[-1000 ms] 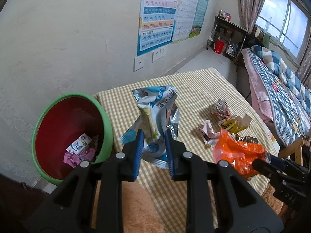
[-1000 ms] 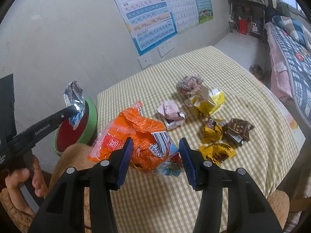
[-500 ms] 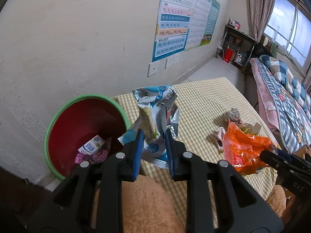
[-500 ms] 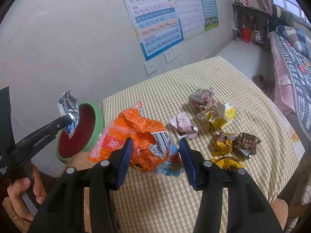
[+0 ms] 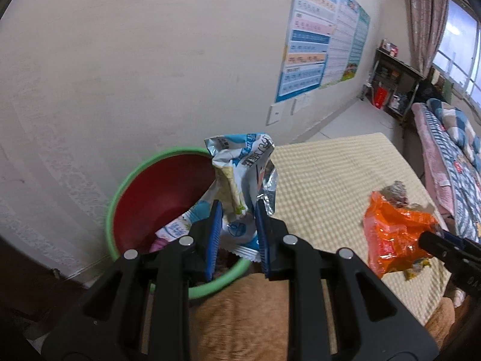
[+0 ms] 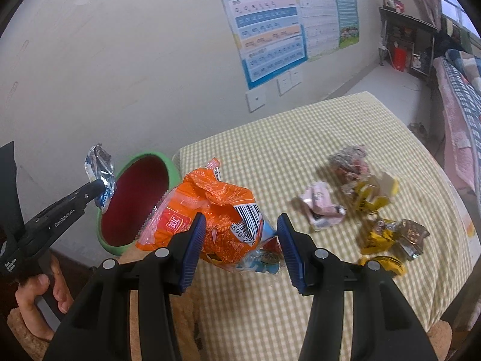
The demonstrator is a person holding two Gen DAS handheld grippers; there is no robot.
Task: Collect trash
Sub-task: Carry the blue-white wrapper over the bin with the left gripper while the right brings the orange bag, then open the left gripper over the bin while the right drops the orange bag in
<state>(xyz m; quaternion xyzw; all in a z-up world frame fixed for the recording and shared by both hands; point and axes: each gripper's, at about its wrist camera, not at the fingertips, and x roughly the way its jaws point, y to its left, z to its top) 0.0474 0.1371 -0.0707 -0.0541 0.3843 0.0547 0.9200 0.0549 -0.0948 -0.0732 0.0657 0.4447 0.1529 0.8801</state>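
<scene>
My left gripper is shut on a blue-and-white foil snack bag and holds it over the right rim of the green bin with a red inside. The bin holds a small white carton and pink scraps. My right gripper is shut on a crumpled orange snack bag, held above the checked tablecloth. The left gripper with its foil bag shows in the right wrist view, beside the bin. The orange bag also shows in the left wrist view.
Several crumpled wrappers lie on the table's right half: a pink one, a grey-pink wad, yellow ones and brown-yellow ones. The wall with posters is close behind. A bed stands at the right.
My left gripper has carried the foil bag leftward from above the table to over the bin's rim. My right gripper has kept its hold on the orange bag and drifted slightly toward the bin.
</scene>
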